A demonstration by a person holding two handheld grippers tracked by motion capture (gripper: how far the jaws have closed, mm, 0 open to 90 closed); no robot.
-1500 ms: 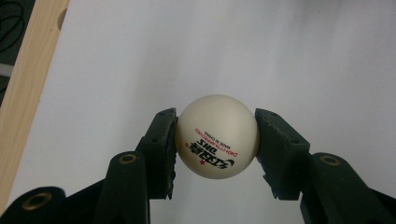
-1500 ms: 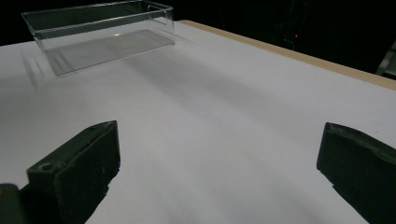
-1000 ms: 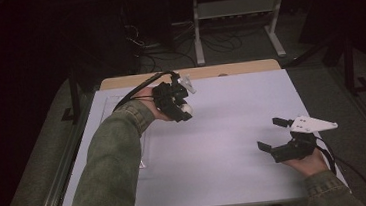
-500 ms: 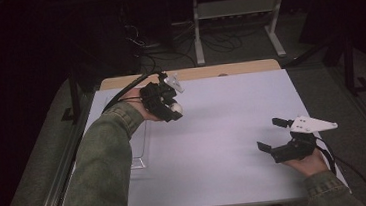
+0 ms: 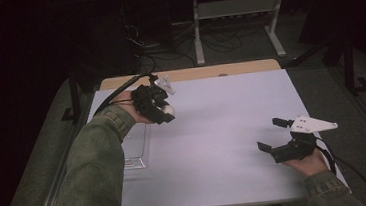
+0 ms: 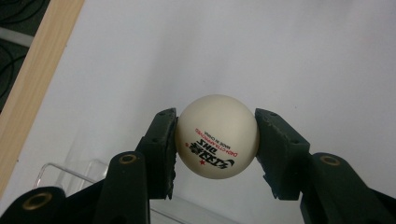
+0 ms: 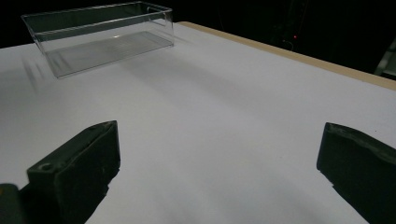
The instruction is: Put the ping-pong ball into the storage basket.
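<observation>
My left gripper [image 6: 215, 140] is clamped on a white ping-pong ball [image 6: 217, 136], held above the table [image 5: 221, 109] beside the clear plastic bin [image 7: 100, 35]; my right gripper [image 5: 274, 135] hovers well apart over the table, jaws spread wide with nothing between them

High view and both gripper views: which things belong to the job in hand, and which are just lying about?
In the job:
- ball, clamped in the left gripper
- clear box, probably where it goes

Lying about:
- right gripper, open, nothing between its jaws
- metal stand beyond the table
- floor cables
</observation>
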